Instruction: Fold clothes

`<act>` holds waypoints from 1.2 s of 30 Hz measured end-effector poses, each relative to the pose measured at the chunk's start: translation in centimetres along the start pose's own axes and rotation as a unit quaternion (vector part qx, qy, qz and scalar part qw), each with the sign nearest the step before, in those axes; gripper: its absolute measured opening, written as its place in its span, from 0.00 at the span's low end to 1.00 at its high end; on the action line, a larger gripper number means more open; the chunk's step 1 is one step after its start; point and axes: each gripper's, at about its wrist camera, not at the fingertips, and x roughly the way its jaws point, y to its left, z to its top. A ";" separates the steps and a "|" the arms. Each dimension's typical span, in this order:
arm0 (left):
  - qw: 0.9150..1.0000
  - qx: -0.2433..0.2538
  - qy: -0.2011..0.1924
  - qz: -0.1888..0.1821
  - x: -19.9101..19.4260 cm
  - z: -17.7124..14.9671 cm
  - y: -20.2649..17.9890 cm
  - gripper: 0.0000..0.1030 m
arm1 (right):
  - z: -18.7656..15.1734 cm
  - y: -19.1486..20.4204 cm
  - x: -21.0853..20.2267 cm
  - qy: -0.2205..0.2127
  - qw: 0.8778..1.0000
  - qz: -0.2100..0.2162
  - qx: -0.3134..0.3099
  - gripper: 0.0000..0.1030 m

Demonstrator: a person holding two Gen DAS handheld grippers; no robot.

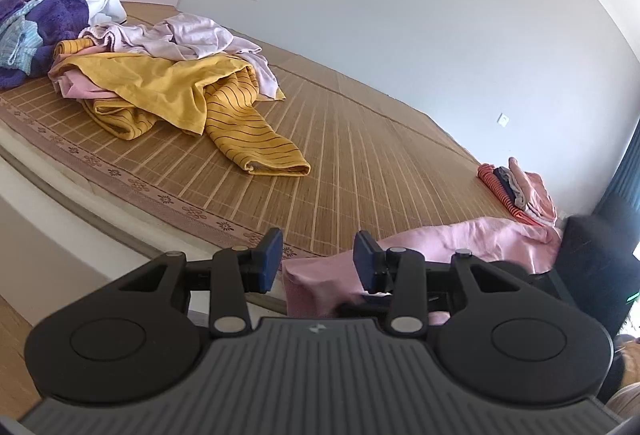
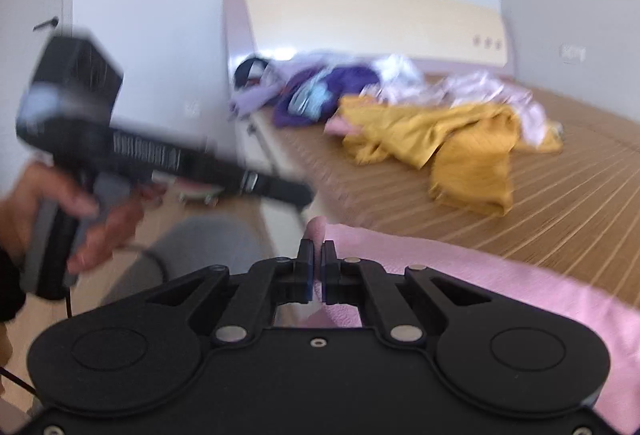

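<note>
garment (image 1: 460, 239): pink
shirt (image 1: 224, 103): mustard, thin dark stripes
robe (image 1: 60, 15): purple
mat (image 1: 360, 139): tan, floral border
pads (image 1: 272, 263): blue

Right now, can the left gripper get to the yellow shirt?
Probably yes. The left gripper has its jaws open and empty, and only bare mat lies between it and the yellow shirt, though it's a stretch away.

A woven bamboo mat (image 1: 360, 139) with a printed cloth border is seen on the bed, its slats smooth and faintly shiny. Soft matt cloth is shown in the pink garment (image 1: 460, 239) near the front and in the mustard striped garment (image 1: 224, 99) farther left. A fluffy purple fabric (image 1: 60, 15) is seen at far left. The left gripper (image 1: 316, 259) is made of matt black plastic, with bright metal pins and blue rubbery pads (image 1: 272, 255).
</note>
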 end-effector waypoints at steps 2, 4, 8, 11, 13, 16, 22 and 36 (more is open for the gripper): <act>1.000 0.003 0.003 0.001 0.1 0.0 -0.3 0.45 | -0.8 0.0 1.3 0.013 1.000 -0.003 0.001 0.05; 1.000 0.010 0.008 -0.002 0.3 0.0 -0.7 0.48 | -1.8 -0.4 2.1 0.021 1.000 -0.002 0.006 0.12; 1.000 0.026 0.017 -0.007 1.1 -0.1 -1.5 0.51 | -2.6 -1.4 1.0 0.006 0.998 0.027 0.047 0.43; 0.999 0.041 0.024 -0.020 2.0 0.2 -2.5 0.52 | -2.3 -2.7 -1.9 -0.008 0.997 0.028 0.071 0.49; 0.997 0.063 0.028 -0.023 2.7 0.3 -3.6 0.60 | -2.7 -4.0 -4.5 -0.020 0.996 -0.017 0.081 0.54; 0.993 0.105 0.044 -0.030 4.4 0.2 -5.6 0.63 | -4.0 -6.3 -7.9 -0.025 0.988 -0.105 0.107 0.62; 0.976 0.195 0.090 -0.023 10.1 -0.5 -9.9 0.63 | -7.5 -8.0 -9.7 0.013 0.978 -0.166 0.129 0.64; 0.942 0.255 0.112 0.186 8.4 -1.1 -5.6 0.63 | -7.7 -6.3 -10.2 0.003 0.992 -0.044 0.120 0.76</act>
